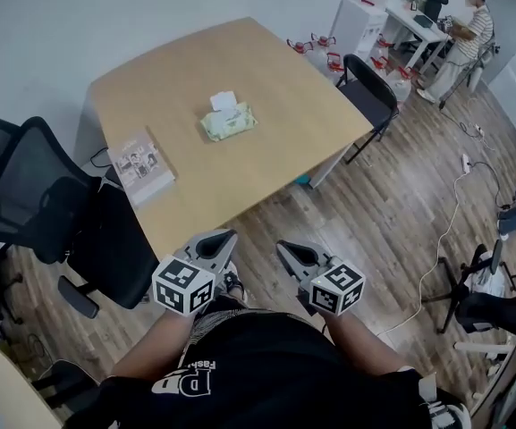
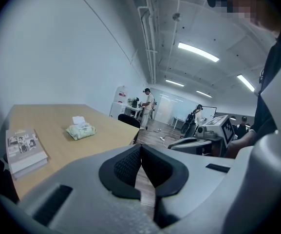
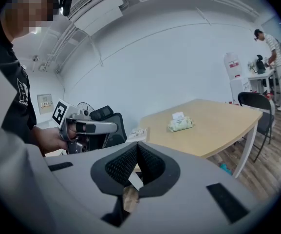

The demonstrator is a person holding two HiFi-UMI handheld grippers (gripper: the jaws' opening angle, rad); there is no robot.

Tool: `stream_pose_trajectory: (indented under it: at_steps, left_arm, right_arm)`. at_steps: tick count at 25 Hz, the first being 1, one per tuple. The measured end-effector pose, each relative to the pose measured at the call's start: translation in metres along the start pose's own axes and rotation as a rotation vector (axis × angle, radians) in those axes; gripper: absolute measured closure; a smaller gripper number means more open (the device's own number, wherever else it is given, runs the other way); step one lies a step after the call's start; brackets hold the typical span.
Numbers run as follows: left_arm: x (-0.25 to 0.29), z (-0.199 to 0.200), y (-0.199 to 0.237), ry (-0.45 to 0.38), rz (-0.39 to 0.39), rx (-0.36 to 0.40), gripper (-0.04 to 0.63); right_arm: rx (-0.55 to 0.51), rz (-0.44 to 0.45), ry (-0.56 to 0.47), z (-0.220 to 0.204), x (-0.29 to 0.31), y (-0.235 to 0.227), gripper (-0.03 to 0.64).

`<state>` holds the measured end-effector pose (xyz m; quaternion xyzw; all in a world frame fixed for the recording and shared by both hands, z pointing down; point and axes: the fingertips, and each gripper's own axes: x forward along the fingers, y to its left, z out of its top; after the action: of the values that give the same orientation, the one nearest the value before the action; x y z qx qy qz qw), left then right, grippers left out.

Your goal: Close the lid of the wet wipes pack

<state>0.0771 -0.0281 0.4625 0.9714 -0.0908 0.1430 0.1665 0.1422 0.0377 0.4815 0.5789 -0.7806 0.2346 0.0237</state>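
The green wet wipes pack [image 1: 229, 121] lies near the middle of the wooden table [image 1: 284, 105], with its white lid [image 1: 224, 100] standing open on the far side. In the left gripper view the pack [image 2: 81, 130] is far ahead on the left. In the right gripper view the pack [image 3: 180, 125] is ahead on the right. Both grippers hang off the table's near edge, over the floor and close to my body. My left gripper [image 1: 230, 237] is shut with nothing in it. My right gripper [image 1: 283, 247] is likewise shut and empty.
A book [image 1: 141, 165] lies at the table's left edge. Black office chairs [image 1: 52, 195] stand at the left, and another chair [image 1: 371, 92] is at the table's far right corner. A person [image 1: 463, 38] works at a desk in the back. Cables and stands [image 1: 472, 275] are on the floor at the right.
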Motion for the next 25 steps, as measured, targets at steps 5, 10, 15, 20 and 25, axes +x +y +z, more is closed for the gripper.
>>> stream_pose_trajectory:
  at_steps: [5, 10, 15, 20, 25]
  left_arm:
    - [0.017, 0.027, 0.048, -0.013, 0.022, -0.004, 0.577]
    - [0.029, 0.041, 0.094, 0.005, 0.029, -0.011, 0.577]
    - [0.042, 0.058, 0.131, -0.004, 0.027, -0.011, 0.577]
    - [0.052, 0.067, 0.161, -0.013, 0.017, -0.009, 0.577]
    - [0.056, 0.074, 0.183, -0.021, 0.022, -0.007, 0.577]
  right_arm:
    - [-0.083, 0.015, 0.015, 0.036, 0.045, -0.021, 0.612]
    - [-0.095, 0.029, 0.021, 0.06, 0.093, -0.041, 0.612]
    - [-0.124, 0.028, 0.054, 0.075, 0.13, -0.059, 0.612]
    - [-0.136, 0.016, 0.065, 0.087, 0.161, -0.075, 0.612]
    - [-0.176, 0.015, 0.086, 0.095, 0.187, -0.085, 0.612]
